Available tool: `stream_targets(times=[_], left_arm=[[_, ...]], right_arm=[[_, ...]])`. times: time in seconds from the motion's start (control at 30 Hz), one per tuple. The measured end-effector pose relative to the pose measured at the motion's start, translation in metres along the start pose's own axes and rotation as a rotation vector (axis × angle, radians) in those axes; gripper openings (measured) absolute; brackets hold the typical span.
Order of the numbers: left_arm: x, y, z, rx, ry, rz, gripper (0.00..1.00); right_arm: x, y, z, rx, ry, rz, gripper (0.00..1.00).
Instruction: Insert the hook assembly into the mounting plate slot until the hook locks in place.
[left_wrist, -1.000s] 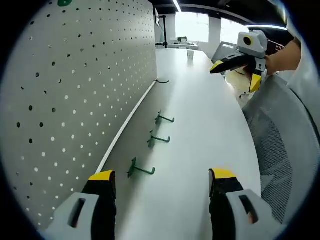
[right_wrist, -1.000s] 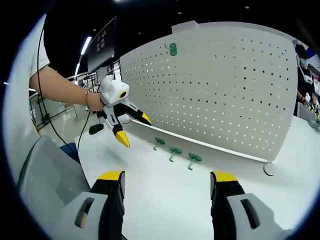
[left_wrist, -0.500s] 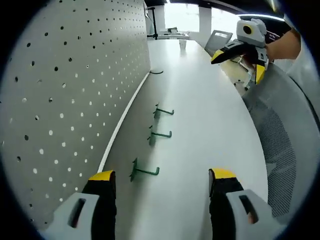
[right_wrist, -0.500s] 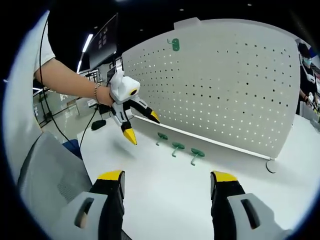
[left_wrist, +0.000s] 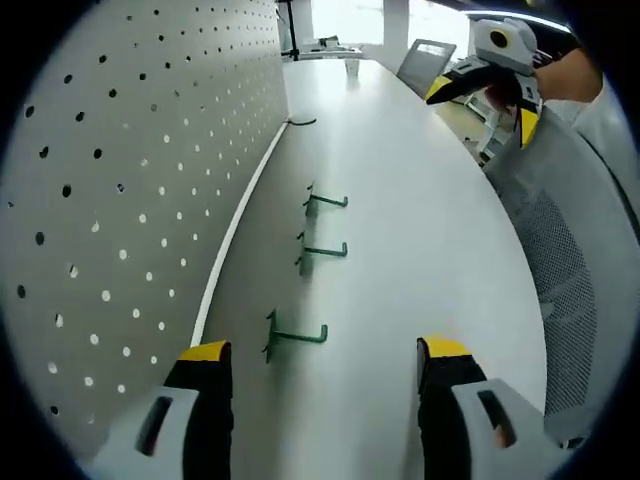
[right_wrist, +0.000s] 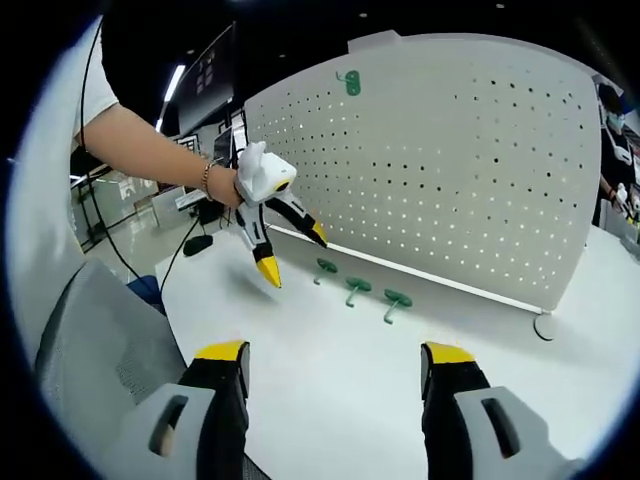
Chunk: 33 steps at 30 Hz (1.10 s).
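Three green hooks lie in a row on the white table beside the pegboard (left_wrist: 120, 180): the nearest hook (left_wrist: 296, 336), the middle hook (left_wrist: 322, 250) and the far hook (left_wrist: 325, 201). My left gripper (left_wrist: 325, 352) is open and holds nothing, hovering just short of the nearest hook. In the right gripper view the left gripper (right_wrist: 293, 254) hangs open above the table, left of the hooks (right_wrist: 355, 288). My right gripper (right_wrist: 335, 352) is open and holds nothing, well back from the pegboard (right_wrist: 450, 180). One green hook (right_wrist: 349, 82) sits mounted near the board's top.
A grey mesh chair (left_wrist: 575, 300) stands along the table's curved edge, seen again as the chair (right_wrist: 110, 370). A small dark piece (left_wrist: 300, 121) lies by the board's foot farther on. A round white disc (right_wrist: 545, 325) rests at the board's right end.
The left gripper has moved closer to the row of hooks and nearer the pegboard. Both grippers stay open. The hooks have not moved on the table.
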<state>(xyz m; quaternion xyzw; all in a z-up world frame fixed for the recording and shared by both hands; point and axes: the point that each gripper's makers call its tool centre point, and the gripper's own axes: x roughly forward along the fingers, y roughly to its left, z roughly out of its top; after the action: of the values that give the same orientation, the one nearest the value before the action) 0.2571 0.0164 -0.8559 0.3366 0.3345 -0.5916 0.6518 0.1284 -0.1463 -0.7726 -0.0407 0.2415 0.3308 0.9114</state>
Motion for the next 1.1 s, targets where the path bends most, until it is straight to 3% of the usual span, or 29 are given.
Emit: stream_targets(times=[0.53,0.87,1.1], left_arm=[[0.015,0.004,-0.01,0.082,0.085,-0.049,0.77],[0.021,0.001,-0.019,0.09,0.119,-0.074,0.76],[0.021,0.0,-0.02,0.069,0.112,-0.084,0.77]], right_arm=[[0.0,0.002,-0.002,0.007,0.007,0.006,0.67],[-0.001,0.001,-0.002,0.027,-0.001,-0.002,0.66],[-0.001,0.0,-0.003,0.035,-0.005,-0.004,0.66]])
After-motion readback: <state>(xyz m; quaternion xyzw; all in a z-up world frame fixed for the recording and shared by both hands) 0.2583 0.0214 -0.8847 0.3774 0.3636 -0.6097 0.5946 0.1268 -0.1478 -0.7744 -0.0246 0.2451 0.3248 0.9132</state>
